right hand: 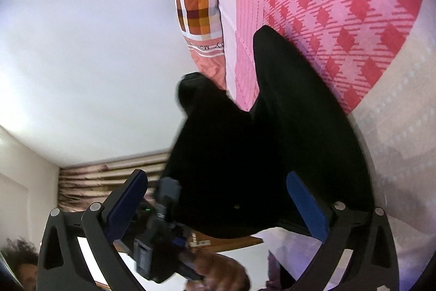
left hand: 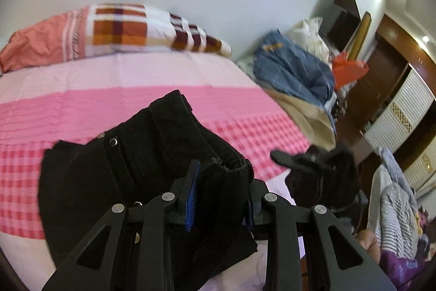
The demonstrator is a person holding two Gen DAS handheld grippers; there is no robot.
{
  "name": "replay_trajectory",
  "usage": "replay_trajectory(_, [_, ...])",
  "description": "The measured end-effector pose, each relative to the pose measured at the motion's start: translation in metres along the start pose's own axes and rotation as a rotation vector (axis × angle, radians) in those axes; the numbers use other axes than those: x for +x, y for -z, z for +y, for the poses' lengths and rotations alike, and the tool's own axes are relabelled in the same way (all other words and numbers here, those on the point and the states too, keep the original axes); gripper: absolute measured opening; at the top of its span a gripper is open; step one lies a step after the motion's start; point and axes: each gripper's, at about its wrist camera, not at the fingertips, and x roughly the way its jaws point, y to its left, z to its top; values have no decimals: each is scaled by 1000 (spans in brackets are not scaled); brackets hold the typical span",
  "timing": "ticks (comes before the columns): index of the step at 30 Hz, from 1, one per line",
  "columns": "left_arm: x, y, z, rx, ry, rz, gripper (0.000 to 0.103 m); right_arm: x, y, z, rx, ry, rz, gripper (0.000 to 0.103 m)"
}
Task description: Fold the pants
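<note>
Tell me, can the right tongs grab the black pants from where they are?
Probably yes. The right tongs stand wide open, and the black pants hang right in front of them with nothing between.

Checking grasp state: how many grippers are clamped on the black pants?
1. The left gripper pinches a fold of the black pants near the waistband. The right gripper is open, holding nothing.

Bright even light, motion blur, fisheye warping
</note>
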Motion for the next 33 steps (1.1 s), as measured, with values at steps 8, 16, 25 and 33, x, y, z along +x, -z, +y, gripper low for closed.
replay_trajectory(8, [25, 8, -11, 15, 15, 60, 29, -6, -11, -10, 81, -38, -21, 103])
replay_trajectory(16, [38, 17, -21, 46, 48, 98, 29, -11, -16, -15, 129, -55, -31, 103])
replay_trajectory(25, [47, 28, -31, 106, 49, 136, 29, -21, -21, -10, 123, -56, -49, 103])
replay_trajectory(33, [60, 50, -46, 231, 98, 166, 41, -24, -24, -6, 102, -14, -49, 103])
